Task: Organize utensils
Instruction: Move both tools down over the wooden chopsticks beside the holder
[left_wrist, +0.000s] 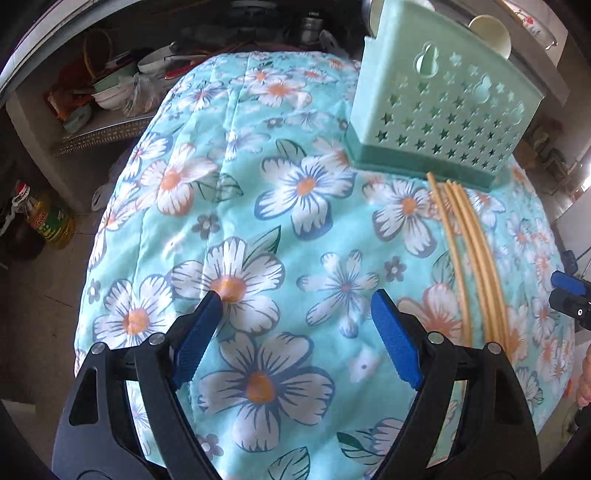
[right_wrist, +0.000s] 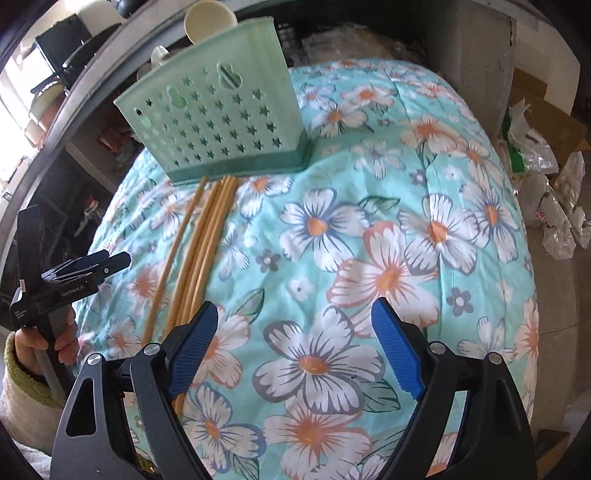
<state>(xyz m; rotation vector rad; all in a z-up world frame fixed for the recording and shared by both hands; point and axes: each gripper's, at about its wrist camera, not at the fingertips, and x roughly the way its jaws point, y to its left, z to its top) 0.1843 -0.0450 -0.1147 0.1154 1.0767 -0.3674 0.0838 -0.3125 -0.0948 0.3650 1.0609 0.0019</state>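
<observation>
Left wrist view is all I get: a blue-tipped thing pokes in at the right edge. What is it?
Observer: It's the right gripper. Its own camera shows the fingers spread wide, with nothing between them.
Operator: Where do the chopsticks end on my side?
Observer: The chopsticks run from the foot of the green basket back beneath one of the right gripper's fingers. They are not gripped.
Operator: Who holds my gripper?
Observer: A hand in a green-cuffed sleeve grips the handle of the left gripper.

Matt plastic holder (left_wrist: 439, 110), wooden chopsticks (left_wrist: 476, 251)
</observation>
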